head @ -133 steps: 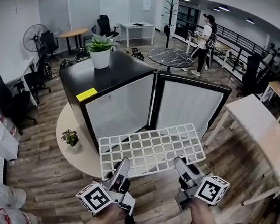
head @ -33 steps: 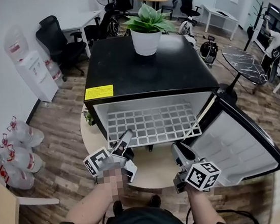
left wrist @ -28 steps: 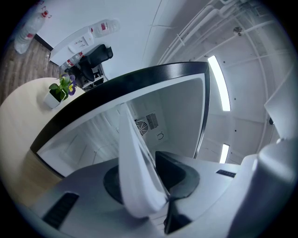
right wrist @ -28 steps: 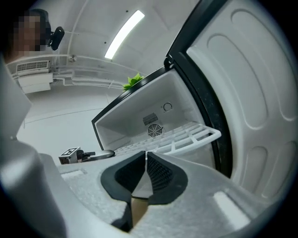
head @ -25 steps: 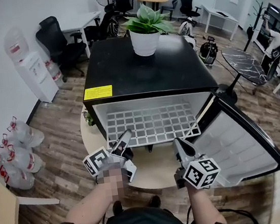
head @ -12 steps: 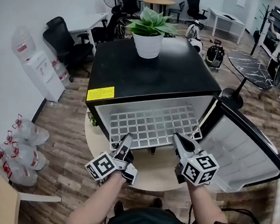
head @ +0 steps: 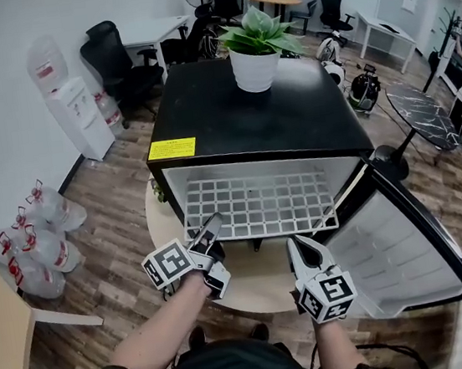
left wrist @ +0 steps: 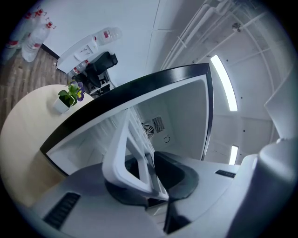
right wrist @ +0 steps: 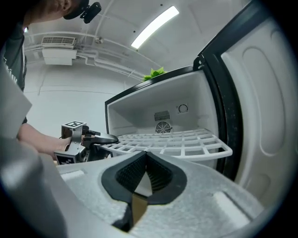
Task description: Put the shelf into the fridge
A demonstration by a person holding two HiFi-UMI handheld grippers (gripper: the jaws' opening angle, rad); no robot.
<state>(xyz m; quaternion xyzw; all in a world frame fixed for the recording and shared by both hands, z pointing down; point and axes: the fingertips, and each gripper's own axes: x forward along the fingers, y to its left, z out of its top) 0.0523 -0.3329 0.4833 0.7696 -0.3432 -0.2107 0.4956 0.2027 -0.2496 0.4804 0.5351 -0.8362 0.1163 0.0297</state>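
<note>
The white wire shelf (head: 259, 205) lies level inside the open black fridge (head: 256, 117), with its front edge sticking out a little. My left gripper (head: 213, 222) holds the shelf's front left rim (left wrist: 122, 144). Its jaws have just been closing and now press on that rim. In the right gripper view the left gripper (right wrist: 100, 138) shows at the shelf's (right wrist: 172, 142) near corner. My right gripper (head: 296, 242) is shut and empty, just in front of the shelf's right part, not touching it.
The fridge door (head: 399, 242) stands open to the right. A potted plant (head: 257, 45) sits on the fridge top. The fridge rests on a round beige table (head: 252, 282) that also bears a small plant (left wrist: 70, 95). A water dispenser (head: 72, 99) and water bottles (head: 39, 234) stand at the left.
Five seconds ago both grippers held the shelf in the air before the fridge; now it lies inside. In the last second the right gripper rolled and sank slightly; the left stayed on the rim.
</note>
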